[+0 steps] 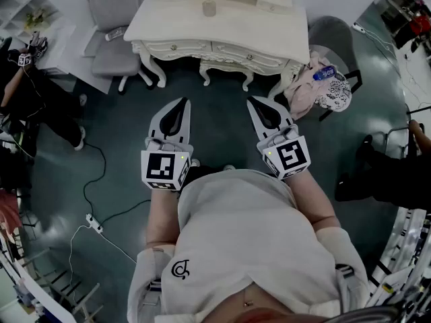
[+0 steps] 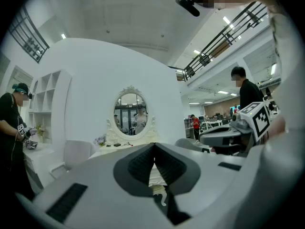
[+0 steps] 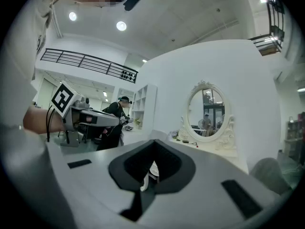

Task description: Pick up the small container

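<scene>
Dark teal floor (image 1: 222, 116) lies open from the left claw (image 1: 179, 105) and right claw (image 1: 255, 103) to the cream carved desk (image 1: 222, 29). A grey padded chair (image 1: 111, 58) flanks it left, a cloth-draped grey chair (image 1: 333, 39) right.

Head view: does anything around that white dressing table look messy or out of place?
Mildly. The grey chair right of the dressing table is heaped with pinkish cloth, and a bottle lies on its side on top. A cable trails loose over the floor to a power strip. Nothing looks spilled or broken.
</scene>
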